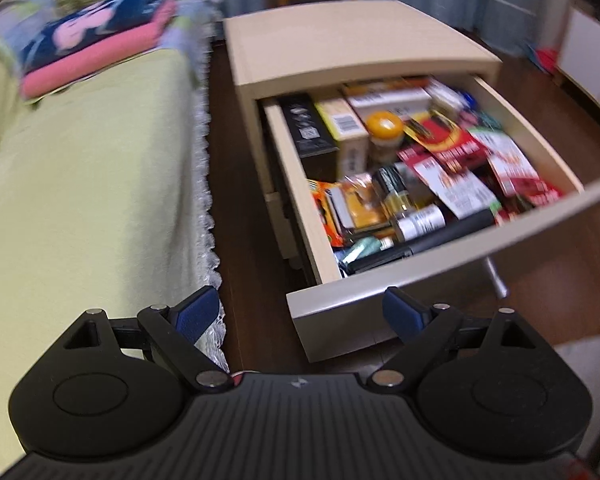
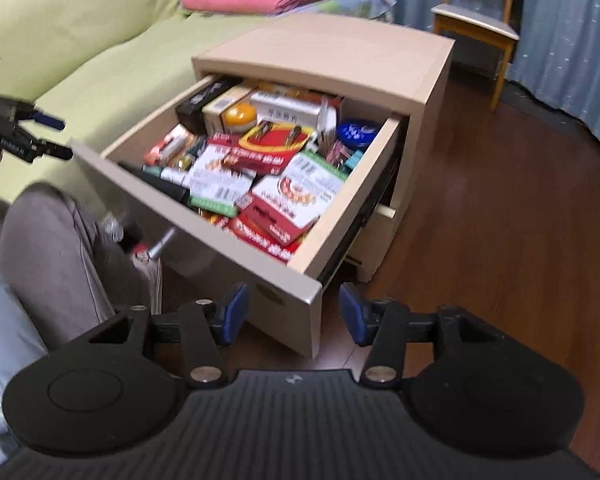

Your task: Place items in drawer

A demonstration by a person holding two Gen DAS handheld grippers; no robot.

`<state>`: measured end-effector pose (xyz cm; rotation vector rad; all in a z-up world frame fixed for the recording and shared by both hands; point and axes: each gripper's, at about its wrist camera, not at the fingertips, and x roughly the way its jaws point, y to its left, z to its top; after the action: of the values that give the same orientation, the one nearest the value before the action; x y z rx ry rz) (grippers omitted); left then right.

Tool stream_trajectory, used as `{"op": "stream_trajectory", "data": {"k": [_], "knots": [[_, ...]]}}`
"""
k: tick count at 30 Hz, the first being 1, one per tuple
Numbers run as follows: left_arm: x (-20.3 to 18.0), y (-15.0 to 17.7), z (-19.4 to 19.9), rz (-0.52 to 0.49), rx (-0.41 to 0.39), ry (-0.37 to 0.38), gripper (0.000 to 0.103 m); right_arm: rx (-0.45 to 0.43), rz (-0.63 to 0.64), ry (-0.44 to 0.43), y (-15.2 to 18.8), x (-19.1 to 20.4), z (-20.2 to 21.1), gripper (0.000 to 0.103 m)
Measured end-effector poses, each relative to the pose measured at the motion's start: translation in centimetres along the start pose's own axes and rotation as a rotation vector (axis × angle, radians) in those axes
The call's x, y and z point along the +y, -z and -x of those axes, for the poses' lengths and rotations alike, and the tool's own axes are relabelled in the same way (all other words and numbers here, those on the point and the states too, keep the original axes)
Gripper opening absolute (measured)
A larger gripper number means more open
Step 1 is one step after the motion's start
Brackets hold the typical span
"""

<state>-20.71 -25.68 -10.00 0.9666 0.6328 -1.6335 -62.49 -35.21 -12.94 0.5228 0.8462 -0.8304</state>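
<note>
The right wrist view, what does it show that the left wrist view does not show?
Only the right wrist view shows the left gripper from outside, a person's knee in grey trousers, and a blue round tin in the drawer. Only the left wrist view shows white cabinets by the wall. Both share the open drawer, full of boxes, the orange-lidded jar, and folded cloth on the green sofa.

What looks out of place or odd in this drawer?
The open drawer is heaped: red-and-white packets lie askew over boxes, and a black tube rests slanted behind the front panel. Nothing looks spilled or damaged. Both grippers are open and empty.
</note>
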Motion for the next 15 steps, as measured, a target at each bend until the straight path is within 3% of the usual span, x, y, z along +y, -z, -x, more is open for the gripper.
{"op": "stream_trajectory", "data": {"k": [2, 5, 9, 15], "knots": [[0.4, 0.1, -0.6, -0.019, 0.023, 0.025, 0.074, 0.018, 0.015, -0.008, 0.3, 0.0, -0.6, 0.047], [-0.1, 0.1, -1.6, -0.023, 0.073, 0.035, 0.072, 0.045, 0.035, -0.020, 0.6, 0.1, -1.7, 0.047], [-0.3, 0.4, -2.3, -0.040, 0.082, 0.060, 0.072, 0.065, 0.073, -0.021, 1.0, 0.7, -3.1, 0.043], [-0.9, 0.7, -2.8, -0.056, 0.088, 0.079, 0.059, 0.064, 0.090, -0.009, 1.1, 0.9, -3.8, 0.039]]}}
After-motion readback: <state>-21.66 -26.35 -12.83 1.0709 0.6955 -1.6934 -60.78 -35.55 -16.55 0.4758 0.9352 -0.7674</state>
